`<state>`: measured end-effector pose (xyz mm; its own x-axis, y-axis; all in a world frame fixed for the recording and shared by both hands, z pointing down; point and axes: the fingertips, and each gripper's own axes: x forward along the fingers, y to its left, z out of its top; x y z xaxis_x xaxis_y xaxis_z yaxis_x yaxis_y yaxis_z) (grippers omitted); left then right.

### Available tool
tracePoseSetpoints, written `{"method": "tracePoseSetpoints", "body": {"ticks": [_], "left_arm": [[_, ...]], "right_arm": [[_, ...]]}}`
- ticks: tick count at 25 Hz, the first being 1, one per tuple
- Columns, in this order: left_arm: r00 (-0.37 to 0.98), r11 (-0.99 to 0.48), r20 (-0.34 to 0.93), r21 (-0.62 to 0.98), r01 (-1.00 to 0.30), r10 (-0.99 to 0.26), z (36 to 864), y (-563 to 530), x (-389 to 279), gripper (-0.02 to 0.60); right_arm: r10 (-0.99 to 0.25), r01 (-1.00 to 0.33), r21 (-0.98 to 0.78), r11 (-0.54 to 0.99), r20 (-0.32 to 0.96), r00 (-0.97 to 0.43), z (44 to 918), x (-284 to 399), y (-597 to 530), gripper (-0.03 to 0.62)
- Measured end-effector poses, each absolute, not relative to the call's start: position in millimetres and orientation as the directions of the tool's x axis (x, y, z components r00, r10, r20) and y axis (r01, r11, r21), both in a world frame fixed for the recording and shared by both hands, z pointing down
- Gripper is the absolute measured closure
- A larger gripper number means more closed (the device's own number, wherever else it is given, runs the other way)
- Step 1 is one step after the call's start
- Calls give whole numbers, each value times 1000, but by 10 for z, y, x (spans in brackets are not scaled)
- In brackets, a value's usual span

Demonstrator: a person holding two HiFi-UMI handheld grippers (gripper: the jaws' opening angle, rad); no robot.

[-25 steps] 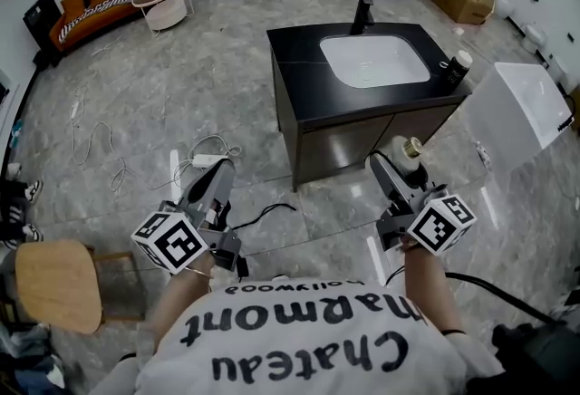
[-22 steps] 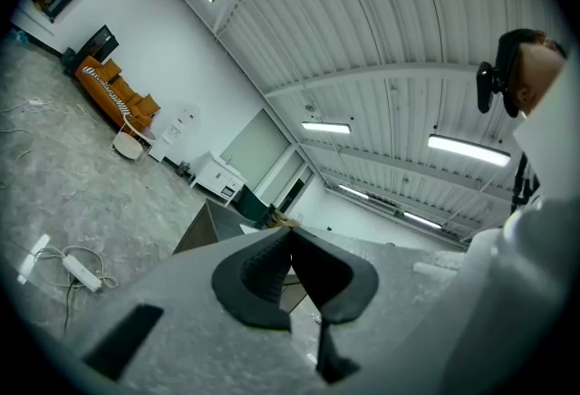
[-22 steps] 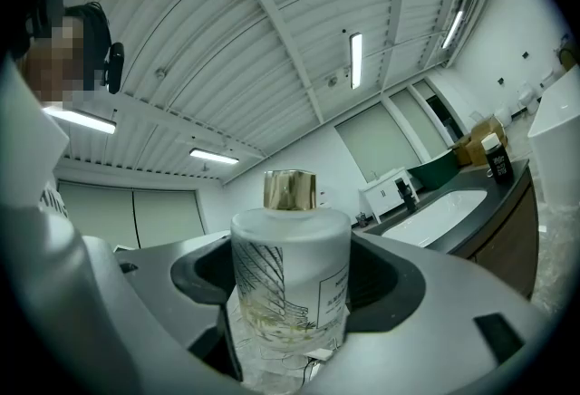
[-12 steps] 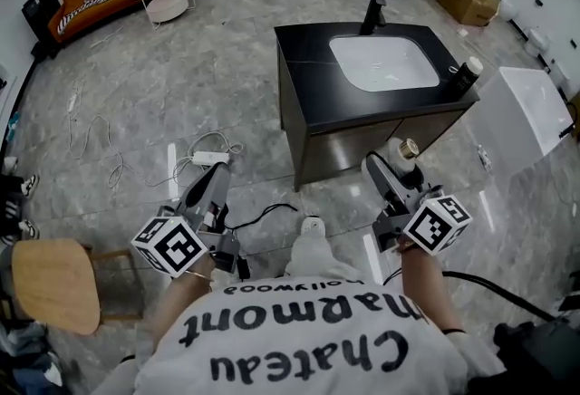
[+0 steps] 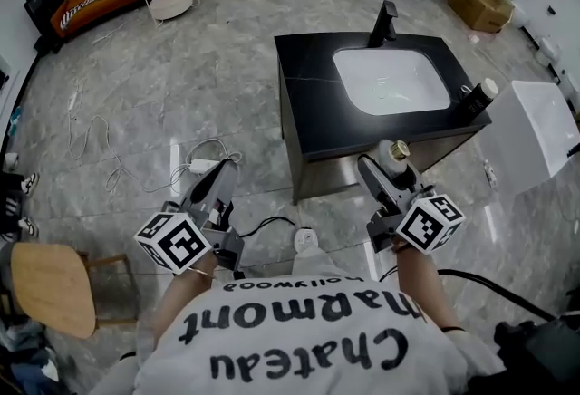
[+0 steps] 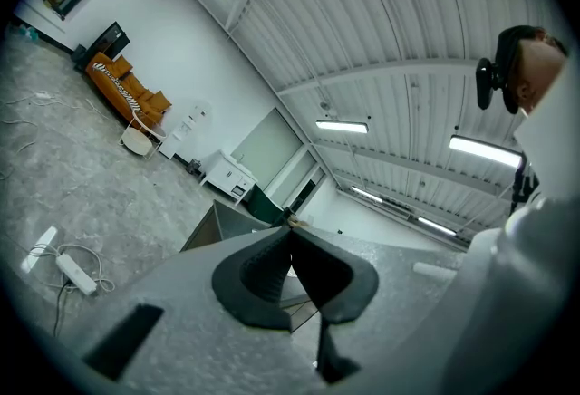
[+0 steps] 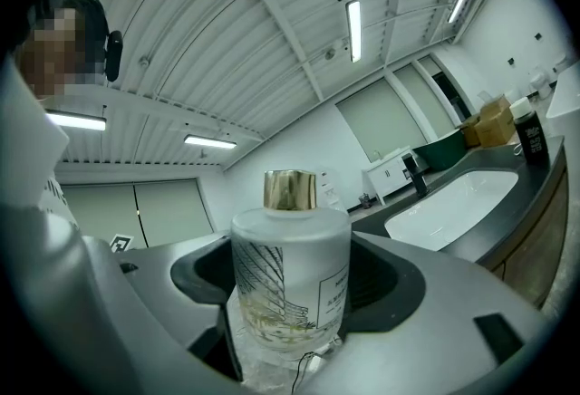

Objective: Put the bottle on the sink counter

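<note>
The right tongs (image 7: 290, 293) are clenched on a squat cylindrical bottle of frosted glass (image 7: 290, 271). Their dark, rubbery pads press its rounded wall from both sides. The bottle stands upright between them under a shiny gold cap (image 7: 290, 189), and a fine leaf drawing and a small pale label mark its matte face.

In the head view the right tongs (image 5: 388, 165) hold the bottle (image 5: 396, 154) in the air, near the front edge of the sink cabinet and not on it. Ahead of these tongs lies the smooth black tabletop (image 5: 313, 99), with a white rounded-rectangle basin (image 5: 391, 81) sunk into it. An angular black faucet (image 5: 384, 22) stands beyond the basin. A dark bottle with a pale cap (image 5: 478, 99) stands at the tabletop's edge, ahead and to the right of the tongs.

The left tongs (image 6: 290, 235) are clenched on nothing. Their dark ribbed pads meet tip to tip in a point, with no object between them. In the head view the left tongs (image 5: 224, 171) are held low over the glossy grey marbled floor (image 5: 181, 85). Just ahead of them lies a white power strip (image 5: 201, 165) with a looped cable.

Each pair of tongs bears a cube with black-and-white square markers: one on the left (image 5: 172, 241), one on the right (image 5: 430, 223).
</note>
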<state>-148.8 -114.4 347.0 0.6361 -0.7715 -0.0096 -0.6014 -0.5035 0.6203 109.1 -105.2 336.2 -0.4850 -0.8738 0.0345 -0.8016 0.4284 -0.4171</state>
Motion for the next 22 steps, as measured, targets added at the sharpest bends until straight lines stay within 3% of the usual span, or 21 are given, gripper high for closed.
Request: {"method": "tracePoseSetpoints", "body": {"ticks": [22], "left_arm": [[558,-431,-1,636,-640,-830,3608,-2556,-839,566]], "right_arm": [[-780,-737,-420,529,102,-618,3625,1474,-2930,252]]}}
